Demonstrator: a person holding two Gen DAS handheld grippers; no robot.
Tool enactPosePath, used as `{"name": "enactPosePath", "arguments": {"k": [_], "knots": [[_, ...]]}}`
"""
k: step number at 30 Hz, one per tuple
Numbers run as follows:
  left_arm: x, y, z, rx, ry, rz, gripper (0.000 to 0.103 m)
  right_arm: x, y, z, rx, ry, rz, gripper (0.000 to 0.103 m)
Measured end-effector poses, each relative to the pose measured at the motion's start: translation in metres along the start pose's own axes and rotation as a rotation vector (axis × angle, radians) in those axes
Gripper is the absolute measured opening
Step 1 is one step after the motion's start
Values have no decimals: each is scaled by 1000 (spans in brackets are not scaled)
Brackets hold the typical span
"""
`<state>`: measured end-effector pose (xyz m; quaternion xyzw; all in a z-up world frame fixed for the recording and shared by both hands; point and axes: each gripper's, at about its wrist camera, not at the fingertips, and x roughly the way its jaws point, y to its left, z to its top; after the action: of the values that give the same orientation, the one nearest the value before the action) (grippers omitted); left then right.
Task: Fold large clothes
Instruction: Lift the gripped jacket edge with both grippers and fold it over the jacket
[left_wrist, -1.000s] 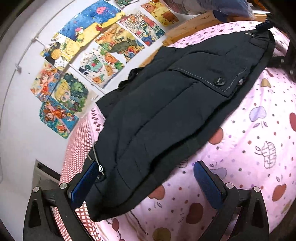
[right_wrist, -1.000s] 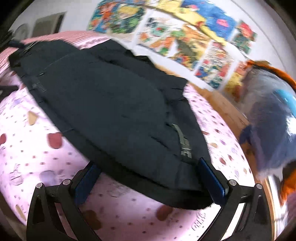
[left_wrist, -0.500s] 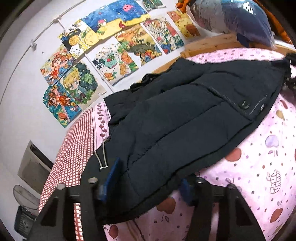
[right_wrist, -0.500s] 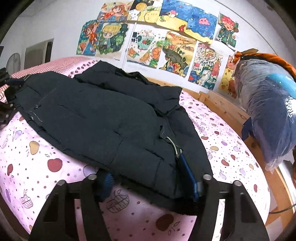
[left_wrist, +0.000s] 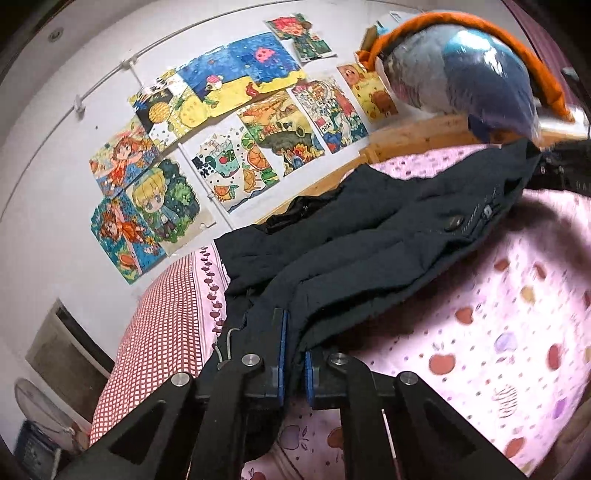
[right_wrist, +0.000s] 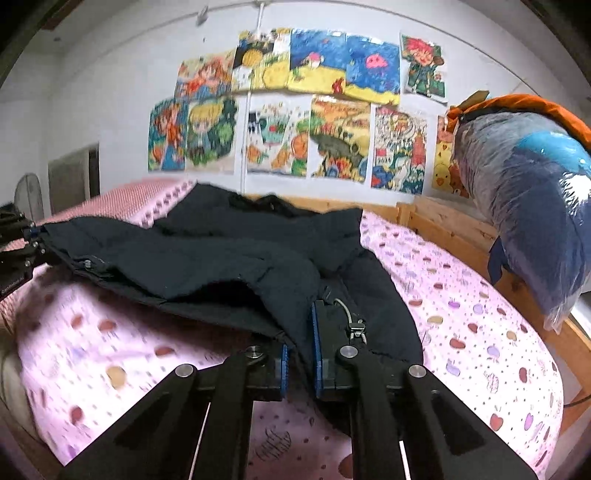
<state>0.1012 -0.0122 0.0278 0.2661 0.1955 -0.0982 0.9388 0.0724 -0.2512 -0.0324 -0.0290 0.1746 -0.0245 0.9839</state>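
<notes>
A dark navy padded jacket (left_wrist: 369, 258) lies spread on the pink apple-print bed sheet (left_wrist: 498, 332). My left gripper (left_wrist: 295, 360) is shut on one corner of the jacket's near hem, with fabric pinched between the blue pads. A drawcord (left_wrist: 229, 343) hangs beside the left finger. My right gripper (right_wrist: 300, 356) is shut on the other hem corner of the jacket (right_wrist: 221, 258), next to a cord toggle (right_wrist: 356, 326). The near edge of the jacket hangs raised above the sheet between the two grips. Each gripper shows as a black shape at the far edge of the other's view.
A wooden bed frame (right_wrist: 454, 225) runs along the far and right sides. A big plastic-wrapped blue bundle (right_wrist: 535, 206) with orange cloth on top rests on the frame. Drawings (right_wrist: 295, 110) cover the wall. Red checked bedding (left_wrist: 159, 332) and a fan (left_wrist: 40, 410) are at the left.
Both grippers went from wide open around the hem to shut on it. Both have risen and rolled, lifting the jacket's near edge off the sheet.
</notes>
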Motion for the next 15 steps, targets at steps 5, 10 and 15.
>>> {"name": "enactPosePath", "arguments": {"k": [5,10,15], "knots": [[-26,11,7,-13,2,-35,7,-23,2,7,-8,-33,10,8],[-62,19,18,-27,1,-59,7,-64,4,15,-50,-86,9,7],[-65,42,38,-99,-10,-78,7,-90,7,40,-60,-150,7,7]]}}
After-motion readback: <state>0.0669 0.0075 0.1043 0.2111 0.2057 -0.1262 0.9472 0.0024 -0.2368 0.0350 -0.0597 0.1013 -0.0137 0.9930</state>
